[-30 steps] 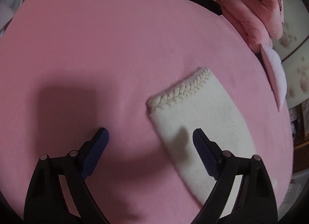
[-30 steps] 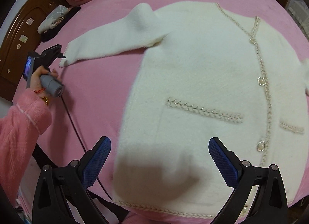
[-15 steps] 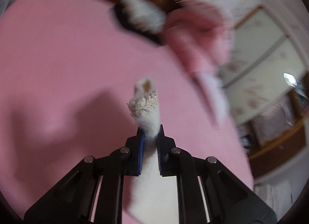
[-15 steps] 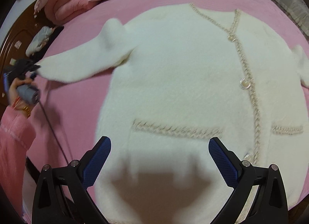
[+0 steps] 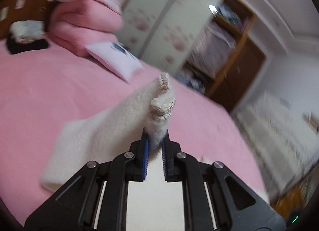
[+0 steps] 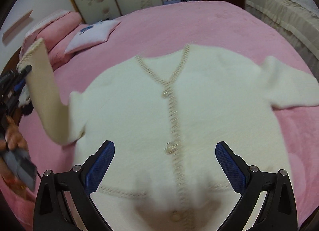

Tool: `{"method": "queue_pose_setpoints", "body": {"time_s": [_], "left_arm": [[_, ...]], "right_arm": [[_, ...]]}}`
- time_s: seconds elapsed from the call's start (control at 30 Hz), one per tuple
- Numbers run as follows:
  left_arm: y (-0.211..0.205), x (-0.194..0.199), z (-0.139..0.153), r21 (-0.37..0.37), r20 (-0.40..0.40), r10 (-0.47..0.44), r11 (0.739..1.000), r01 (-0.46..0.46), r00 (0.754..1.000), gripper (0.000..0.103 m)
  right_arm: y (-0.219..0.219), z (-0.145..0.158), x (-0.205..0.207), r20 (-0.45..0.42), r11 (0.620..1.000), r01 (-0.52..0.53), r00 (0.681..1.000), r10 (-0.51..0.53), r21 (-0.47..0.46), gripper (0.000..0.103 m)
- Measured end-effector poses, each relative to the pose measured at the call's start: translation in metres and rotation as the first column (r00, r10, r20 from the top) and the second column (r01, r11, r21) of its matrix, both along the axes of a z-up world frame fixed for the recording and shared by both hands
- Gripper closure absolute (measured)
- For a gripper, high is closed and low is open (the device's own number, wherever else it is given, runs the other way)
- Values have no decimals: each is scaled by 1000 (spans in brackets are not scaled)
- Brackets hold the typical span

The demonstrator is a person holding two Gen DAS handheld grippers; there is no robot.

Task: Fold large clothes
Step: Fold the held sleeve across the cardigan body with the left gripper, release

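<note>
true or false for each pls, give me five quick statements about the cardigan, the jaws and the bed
1. The left gripper has its jaws shut on the sleeve cuff. True.
2. The right gripper holds the hem. False: its jaws are open, holding nothing.
3. The cardigan lies front up on the pink bed. True.
4. The held sleeve lies flat on the bed. False: it is lifted.
5. The other sleeve is folded across the chest. False: it is spread out sideways.

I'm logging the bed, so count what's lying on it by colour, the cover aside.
White: 2, cardigan, pillow
Pink: 1, folded quilt
Black with pale cloth on top: 1, small pile
Total: 4
</note>
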State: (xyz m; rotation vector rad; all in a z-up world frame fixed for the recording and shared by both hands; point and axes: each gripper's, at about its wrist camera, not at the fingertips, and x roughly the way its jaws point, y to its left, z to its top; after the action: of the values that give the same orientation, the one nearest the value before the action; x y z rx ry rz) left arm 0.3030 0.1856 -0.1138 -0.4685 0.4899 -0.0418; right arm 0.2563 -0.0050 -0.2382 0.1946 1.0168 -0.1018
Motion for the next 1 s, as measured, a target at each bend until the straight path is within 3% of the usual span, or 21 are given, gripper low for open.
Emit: {"method": "queue_pose_setpoints", "body": {"time_s": [0.1,0.17,0.27,0.33,0.4,0.5,0.6,0.67,0.7,0.77,0.87,1.0], "left_arm": [[-62,14,-29,36,-115,-81,996,86,990,95],[-107,16,-55,53,-222,-135,987,150,966,94],[-151,28,-98,65,-396,-199,968,244,896,89],[-171,32,-122,40,-495,-259,947,319,830,72],[-186,31,-131,9,-529,-297,935,355,795,38],[-186,17,-125,43,-498,-293,932,360,816,29],[-176,21,-121,123,-520,-249,925,361,817,24],[-168,-17,-130,169,-554,-200,923,345,808,24],[-161,-26,-134,191,-572,-170,924,332,802,24],[-140,-38,-144,244,-610,-89,924,294,787,24],[-103,-51,-157,324,-646,68,926,193,760,24],[-59,-51,-169,334,-657,179,940,70,732,24]], "right_arm": [[-22,-6,7,8,999,47,999,-47,0,0],[-40,-14,16,0,997,71,997,-71,13,0],[-64,-33,23,-17,993,103,995,-102,64,0],[-71,-44,26,-39,987,119,993,-115,111,0],[-87,-51,21,-61,979,127,991,-119,159,1],[-96,-73,20,-83,962,135,990,-118,239,4],[-90,-94,24,-110,935,136,988,-106,326,15],[-79,-115,36,-133,925,130,987,-87,357,20],[-79,-103,45,-143,920,121,987,-71,374,23],[-62,-110,58,-157,906,98,987,-36,411,33],[-27,-139,84,-175,882,62,984,23,467,45],[20,-173,119,-180,891,29,982,60,452,50]]}}
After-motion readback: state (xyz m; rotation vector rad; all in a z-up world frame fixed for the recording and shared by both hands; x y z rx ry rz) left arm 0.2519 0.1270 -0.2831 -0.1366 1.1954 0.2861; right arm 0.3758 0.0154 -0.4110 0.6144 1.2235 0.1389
